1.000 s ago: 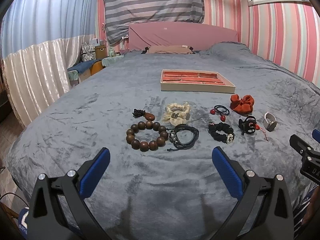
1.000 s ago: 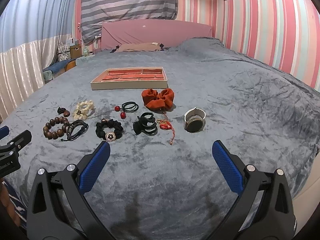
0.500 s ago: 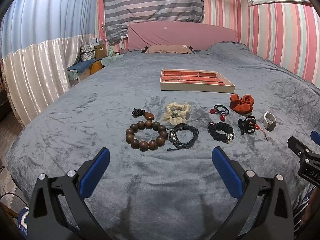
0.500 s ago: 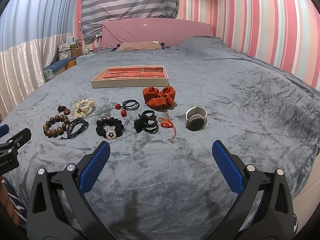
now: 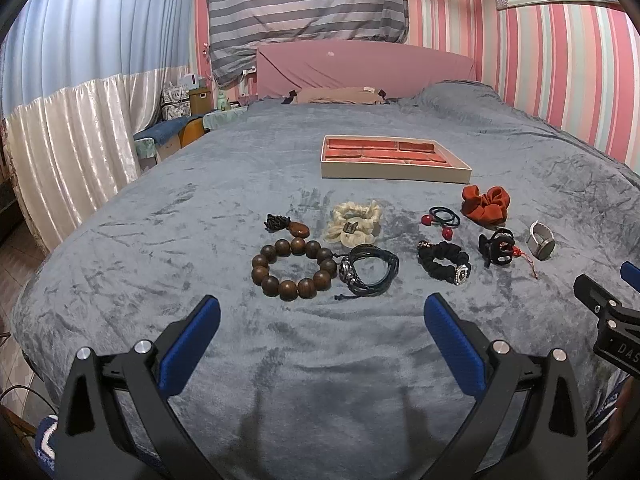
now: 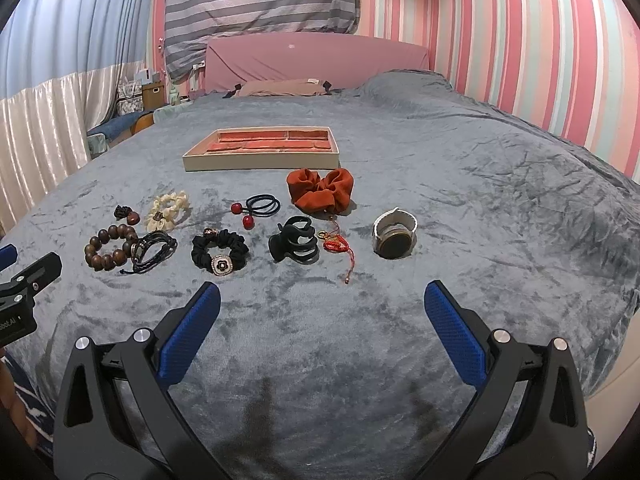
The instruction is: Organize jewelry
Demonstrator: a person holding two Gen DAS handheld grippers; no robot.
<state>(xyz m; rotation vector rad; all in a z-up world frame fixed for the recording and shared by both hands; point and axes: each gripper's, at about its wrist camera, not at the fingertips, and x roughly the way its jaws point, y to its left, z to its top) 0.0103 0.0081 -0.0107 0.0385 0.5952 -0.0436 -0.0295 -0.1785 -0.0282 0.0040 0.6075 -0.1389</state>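
Note:
A cream tray with red compartments (image 5: 394, 170) (image 6: 262, 162) lies on the grey bedspread, nothing in it. In front of it are a wooden bead bracelet (image 5: 294, 268) (image 6: 110, 248), a black cord bracelet (image 5: 370, 270) (image 6: 154, 251), a cream scrunchie (image 5: 354, 226) (image 6: 167, 210), a black scrunchie with a brooch (image 5: 444, 266) (image 6: 219, 253), a black claw clip (image 5: 496, 246) (image 6: 295, 239), a rust scrunchie (image 5: 485, 204) (image 6: 321, 190), and a watch (image 5: 541, 240) (image 6: 394, 234). My left gripper (image 5: 322, 312) hangs open short of the bead bracelet. My right gripper (image 6: 322, 300) is open, nearer than the claw clip.
A black hair tie with red balls (image 6: 256, 208), a red knotted charm (image 6: 338, 246) and a small wooden pendant (image 5: 290, 226) also lie among the pieces. A pink headboard (image 5: 364, 66) and striped wall stand behind. The bed's left edge drops toward a curtain (image 5: 72, 148).
Both grippers have drifted slightly forward toward the row of jewelry, so the pieces sit a little higher in view. Nothing was touched.

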